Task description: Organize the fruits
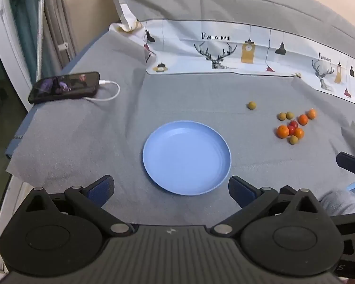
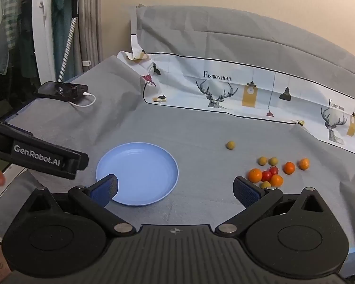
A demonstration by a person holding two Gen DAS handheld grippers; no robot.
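- Hovering over the grey cloth (image 1: 82,142), left gripper (image 1: 171,188) has jaws spread wide, holding nothing; blue plate (image 1: 187,157) sits just ahead between its fingers.
- Right gripper (image 2: 176,187) also wide open, empty, above the cloth near the plate's right edge.
- Fruit cluster (image 2: 275,171) of oranges, red tomatoes, green fruits lies right of the plate, well apart from it.
- One lone green fruit (image 2: 230,145) sits apart, further back.
- Plate holds no fruit.
- Phone (image 1: 64,87) with white cable at back left.
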